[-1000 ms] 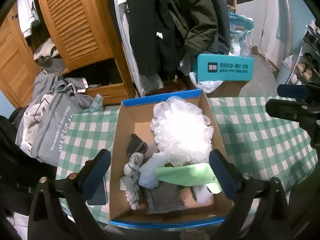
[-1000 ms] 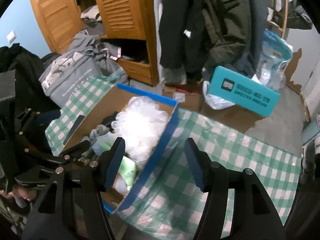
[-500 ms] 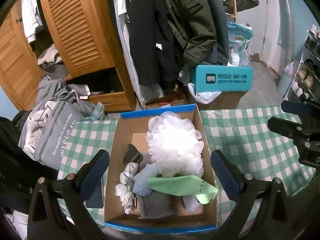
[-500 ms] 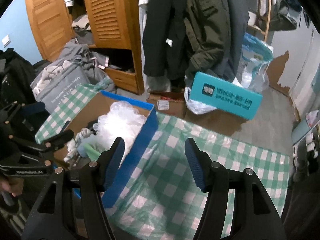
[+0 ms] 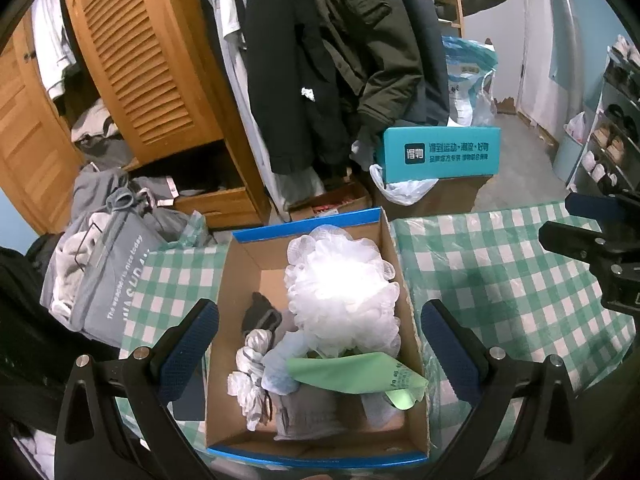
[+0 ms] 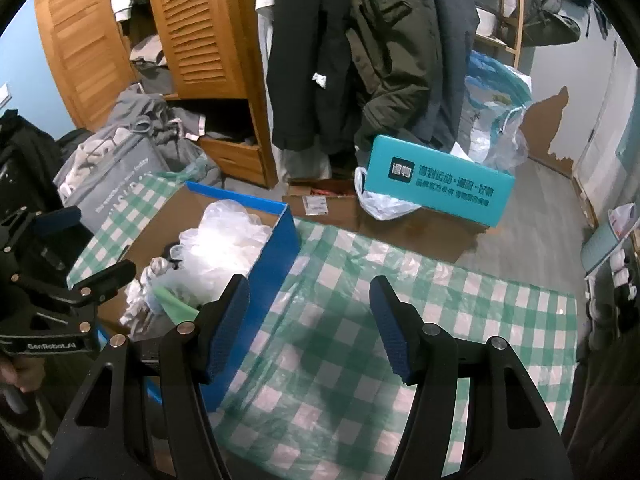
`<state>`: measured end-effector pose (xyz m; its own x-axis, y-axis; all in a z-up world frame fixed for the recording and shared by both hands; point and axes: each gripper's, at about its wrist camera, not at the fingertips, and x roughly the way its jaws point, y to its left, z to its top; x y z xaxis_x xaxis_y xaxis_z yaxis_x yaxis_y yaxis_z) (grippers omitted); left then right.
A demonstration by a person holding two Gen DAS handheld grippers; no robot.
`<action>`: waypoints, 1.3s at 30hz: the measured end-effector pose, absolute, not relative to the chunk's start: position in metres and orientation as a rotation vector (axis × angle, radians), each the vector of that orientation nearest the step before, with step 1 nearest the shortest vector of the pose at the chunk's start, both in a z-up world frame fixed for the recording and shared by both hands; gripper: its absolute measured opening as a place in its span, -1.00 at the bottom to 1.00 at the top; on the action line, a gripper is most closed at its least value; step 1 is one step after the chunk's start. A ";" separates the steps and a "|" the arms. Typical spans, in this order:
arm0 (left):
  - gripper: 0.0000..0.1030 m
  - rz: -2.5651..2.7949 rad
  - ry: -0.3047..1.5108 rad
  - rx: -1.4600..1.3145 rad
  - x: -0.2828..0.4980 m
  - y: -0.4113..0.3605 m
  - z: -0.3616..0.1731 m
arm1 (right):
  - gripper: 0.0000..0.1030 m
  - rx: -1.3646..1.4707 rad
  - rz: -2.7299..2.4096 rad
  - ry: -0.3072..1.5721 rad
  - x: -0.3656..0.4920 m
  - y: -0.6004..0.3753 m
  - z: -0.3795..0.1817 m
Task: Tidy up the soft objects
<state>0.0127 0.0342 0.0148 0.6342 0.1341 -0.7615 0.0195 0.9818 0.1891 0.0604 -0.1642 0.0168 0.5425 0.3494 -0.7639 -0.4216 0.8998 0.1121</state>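
The bottom of the cardboard box (image 5: 316, 432) is largely hidden under its contents, and its near blue rim is cut off in part by the lower edge of the left wrist view. A dark item (image 5: 260, 314) at the left of the pile is too shadowed to be named, and the white bath pouf (image 5: 342, 292) is overexposed, so its folds are hardly made out. The left gripper (image 5: 318, 354) is held above the box with its jaws spread wide, one finger outside each long wall, and nothing is gripped; the pouf lies ahead of and between the fingers, a green cloth (image 5: 352, 374) lies between them nearer the camera, a crumpled white-grey fabric (image 5: 250, 376) lies toward the left finger, and a grey folded piece (image 5: 308, 416) sits lowest in view. In the right wrist view the right gripper (image 6: 308, 322) is seen released and empty over the green checked tablecloth (image 6: 460, 320), with the box just beside its left finger and the pouf (image 6: 224, 248) ahead to the left. The left tool's handle and a hand (image 6: 18, 376) are partly cut off at that view's left edge. A teal box (image 6: 440, 180) stands well beyond the table.
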 end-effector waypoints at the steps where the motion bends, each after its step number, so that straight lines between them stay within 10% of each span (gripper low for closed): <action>1: 0.98 0.065 0.882 0.187 0.013 0.034 0.015 | 0.20 -0.089 0.456 0.888 0.061 -0.165 0.016; 39: 0.98 0.055 0.903 0.190 0.009 0.037 0.008 | 0.20 -0.084 0.445 0.889 0.064 -0.167 0.018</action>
